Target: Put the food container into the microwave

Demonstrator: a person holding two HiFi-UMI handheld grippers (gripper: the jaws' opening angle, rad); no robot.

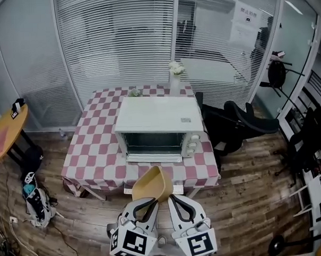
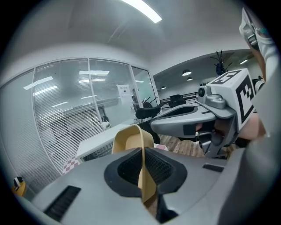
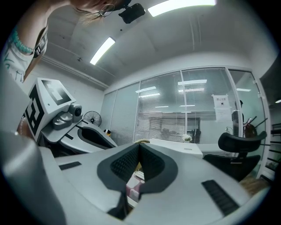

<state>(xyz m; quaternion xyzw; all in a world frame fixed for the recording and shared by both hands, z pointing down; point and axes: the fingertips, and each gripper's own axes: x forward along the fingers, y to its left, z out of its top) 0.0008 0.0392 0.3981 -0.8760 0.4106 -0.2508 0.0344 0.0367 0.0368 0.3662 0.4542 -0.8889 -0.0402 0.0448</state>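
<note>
Ribbed black pads of the left gripper [image 2: 142, 151] are pinching the thin side wall of the tan plastic food container [image 2: 130, 137], which is standing edge-up between them. The left gripper view is showing this clamp plainly, while the head view is giving only the container's rounded open hollow, held above the floor just short of the table. The right gripper [image 3: 138, 147] is showing its jaws meeting at the tips, a tan sliver of rim peeking just beyond; contact is unclear. Ahead, the boxy white microwave [image 1: 157, 118] is sitting on a red-and-white checked tablecloth [image 1: 92, 149], with wooden plank floor [image 1: 248, 200] lying around.
</note>
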